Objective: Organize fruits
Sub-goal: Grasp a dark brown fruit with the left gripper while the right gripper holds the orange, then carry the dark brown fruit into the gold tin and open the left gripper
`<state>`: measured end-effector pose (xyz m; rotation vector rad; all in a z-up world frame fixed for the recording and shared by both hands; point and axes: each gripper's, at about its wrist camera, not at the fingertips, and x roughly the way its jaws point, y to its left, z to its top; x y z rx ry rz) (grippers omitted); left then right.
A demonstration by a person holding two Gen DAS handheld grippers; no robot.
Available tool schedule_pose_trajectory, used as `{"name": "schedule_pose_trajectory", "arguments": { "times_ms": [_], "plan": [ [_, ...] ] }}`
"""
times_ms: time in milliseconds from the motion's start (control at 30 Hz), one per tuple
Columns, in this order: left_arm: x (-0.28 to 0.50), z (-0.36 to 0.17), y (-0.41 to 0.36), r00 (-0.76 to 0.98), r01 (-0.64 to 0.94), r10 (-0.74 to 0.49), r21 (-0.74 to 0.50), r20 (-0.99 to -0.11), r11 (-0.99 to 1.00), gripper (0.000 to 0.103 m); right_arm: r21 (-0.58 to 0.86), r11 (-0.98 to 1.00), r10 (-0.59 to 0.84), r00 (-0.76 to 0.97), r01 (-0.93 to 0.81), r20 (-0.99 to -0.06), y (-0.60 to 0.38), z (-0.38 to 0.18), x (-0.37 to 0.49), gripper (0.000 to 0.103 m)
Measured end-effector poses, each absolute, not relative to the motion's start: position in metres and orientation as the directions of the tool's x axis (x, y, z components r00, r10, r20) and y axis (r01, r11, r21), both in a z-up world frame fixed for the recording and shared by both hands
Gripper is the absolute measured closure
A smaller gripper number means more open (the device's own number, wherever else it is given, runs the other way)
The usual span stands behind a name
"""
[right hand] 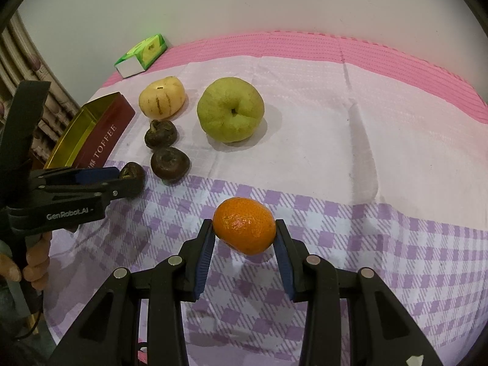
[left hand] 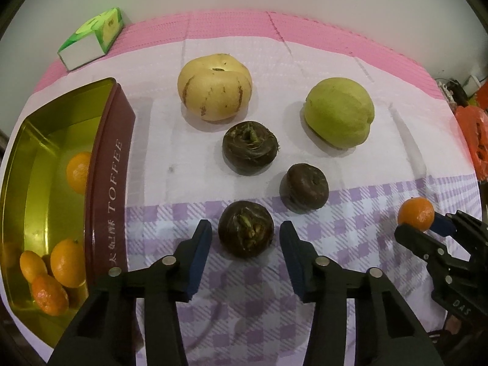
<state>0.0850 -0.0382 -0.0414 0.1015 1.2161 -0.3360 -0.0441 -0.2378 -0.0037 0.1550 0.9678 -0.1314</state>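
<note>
My right gripper [right hand: 244, 231] is shut on an orange mandarin [right hand: 244, 230] and holds it just above the checked cloth; it also shows in the left wrist view [left hand: 415, 214]. My left gripper [left hand: 245, 235] is open, its fingers either side of a dark brown round fruit [left hand: 245, 232] without touching it. Two more dark fruits [left hand: 250, 148] [left hand: 304, 187], a yellow striped melon [left hand: 215, 87] and a green fruit [left hand: 339, 112] lie beyond. The toffee tin [left hand: 108, 183] at left holds several mandarins [left hand: 65, 262].
A green and white carton [left hand: 91, 38] lies at the far left on the pink mat. An orange bag [left hand: 475, 140] sits past the table's right edge. The wall is close behind the table.
</note>
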Motion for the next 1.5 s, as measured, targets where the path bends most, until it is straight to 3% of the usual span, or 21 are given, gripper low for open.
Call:
{"name": "schedule_pose_trajectory", "arguments": {
  "times_ms": [300, 700, 1167, 1500],
  "plan": [
    [0.085, -0.046, -0.039, 0.294, 0.304, -0.207, -0.115, -0.933, 0.946, 0.063, 0.070, 0.981, -0.043, 0.559, 0.179, -0.828, -0.236, -0.006, -0.044, 0.066],
    [0.079, -0.039, -0.038, 0.320, 0.316, -0.201, -0.096, -0.926, 0.944, 0.064, 0.063, 0.982, -0.047, 0.553, 0.179, -0.832, -0.235, -0.009, -0.042, 0.066],
    [0.069, 0.014, -0.002, 0.426, 0.273, -0.221, -0.108, -0.877, 0.956, 0.064, 0.046, 0.983, -0.060, 0.539, 0.180, -0.840, -0.231, -0.014, -0.042, 0.067],
    [0.090, 0.027, 0.068, 0.490, 0.128, -0.111, -0.055, -0.865, 0.990, 0.064, 0.037, 0.983, -0.068, 0.538, 0.182, -0.840, -0.228, -0.015, -0.041, 0.067]
  ]
}}
